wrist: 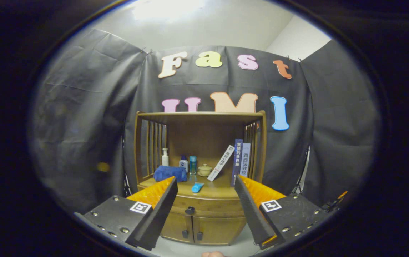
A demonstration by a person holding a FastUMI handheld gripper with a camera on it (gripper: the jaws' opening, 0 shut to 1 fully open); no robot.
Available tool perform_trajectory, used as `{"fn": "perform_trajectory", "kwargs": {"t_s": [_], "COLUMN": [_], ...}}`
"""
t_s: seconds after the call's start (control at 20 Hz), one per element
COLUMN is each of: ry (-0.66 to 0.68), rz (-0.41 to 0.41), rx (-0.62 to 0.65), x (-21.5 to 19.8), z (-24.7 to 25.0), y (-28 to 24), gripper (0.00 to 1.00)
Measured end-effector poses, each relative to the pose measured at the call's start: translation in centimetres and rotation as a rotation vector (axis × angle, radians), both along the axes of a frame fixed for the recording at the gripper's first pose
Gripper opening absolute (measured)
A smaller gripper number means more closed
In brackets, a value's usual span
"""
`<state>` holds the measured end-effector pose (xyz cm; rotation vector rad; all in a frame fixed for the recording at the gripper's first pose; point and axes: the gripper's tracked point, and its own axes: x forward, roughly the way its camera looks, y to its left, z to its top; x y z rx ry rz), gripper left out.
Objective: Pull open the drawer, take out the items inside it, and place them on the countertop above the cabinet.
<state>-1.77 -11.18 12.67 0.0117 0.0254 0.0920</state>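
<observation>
- Cabinet [204, 208]: wood, smooth, satin sheen; slatted wooden sides.
- Drawer [208, 206]: same wood, shut; small dark knob [190, 210], matt.
- Countertop [214, 192]: smooth wood, faint gloss.
- Towel [170, 173], left: cloth, soft, matt nap.
- Tube [197, 187], near edge: plastic, smooth.
- Pump bottle [165, 157]: plastic, smooth.
- Two small bottles [184, 163], beside it: plastic, one slightly glossy.
- Lidded cup [205, 170]: looks ceramic, glazed.
- Books [239, 162], right: paper covers, smooth.
- Wall cloth [83, 117], far: matt fabric, creased.
- Gripper [206, 196]: fingers spread wide, holding nothing; matt plates with shiny metal screws, paper-like printed tags.
</observation>
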Motion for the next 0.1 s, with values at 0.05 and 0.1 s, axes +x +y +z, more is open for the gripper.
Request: {"fn": "perform_trajectory", "kwargs": {"t_s": [0.05,0.1], "ry": [0.003,-0.001], "rz": [-0.005,-0.009], "rx": [-0.007,-0.014], "x": [0.07,0.11], "z": [-0.18,-0.27], "y": [-0.25,-0.52], "gripper": [0.96,0.96]}}
